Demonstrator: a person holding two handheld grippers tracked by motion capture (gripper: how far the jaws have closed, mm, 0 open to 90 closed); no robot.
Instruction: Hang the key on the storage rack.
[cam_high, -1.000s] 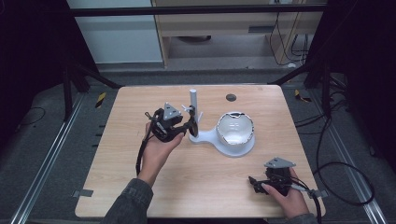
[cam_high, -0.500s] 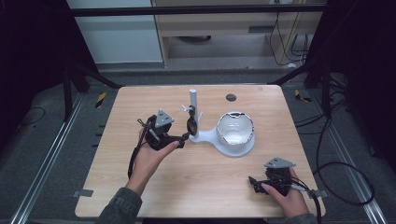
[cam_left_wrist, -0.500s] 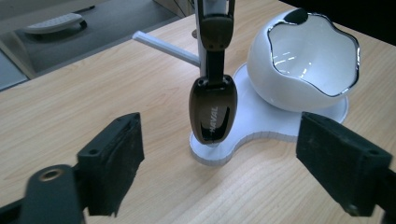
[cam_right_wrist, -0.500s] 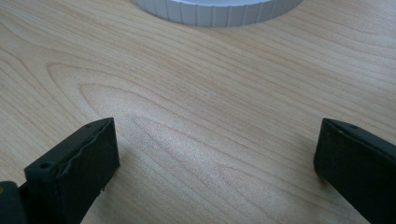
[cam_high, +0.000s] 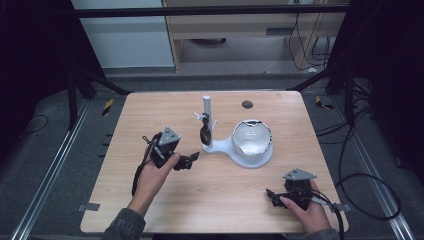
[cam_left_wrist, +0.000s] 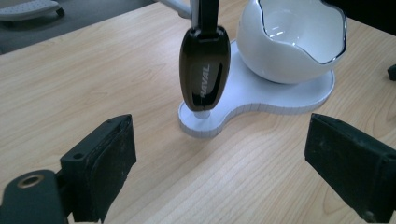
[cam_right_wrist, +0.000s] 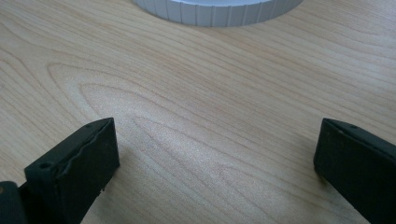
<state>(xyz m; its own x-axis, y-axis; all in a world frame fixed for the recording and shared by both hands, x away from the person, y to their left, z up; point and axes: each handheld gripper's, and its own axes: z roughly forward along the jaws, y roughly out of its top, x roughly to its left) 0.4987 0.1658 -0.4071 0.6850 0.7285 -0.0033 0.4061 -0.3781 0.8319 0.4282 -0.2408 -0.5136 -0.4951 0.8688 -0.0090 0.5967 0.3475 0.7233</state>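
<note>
Clearly my left gripper (cam_high: 192, 159) stands wide open and empty, near the dark key fob (cam_left_wrist: 204, 73), which hangs from the white stand (cam_high: 207, 117), seemingly off a hook, so it dangles free. My right gripper (cam_high: 271, 196), likewise wide, idles apart.

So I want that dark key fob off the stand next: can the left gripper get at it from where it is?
Probably yes: the left gripper is open and faces the key fob, with bare table between them.
</note>
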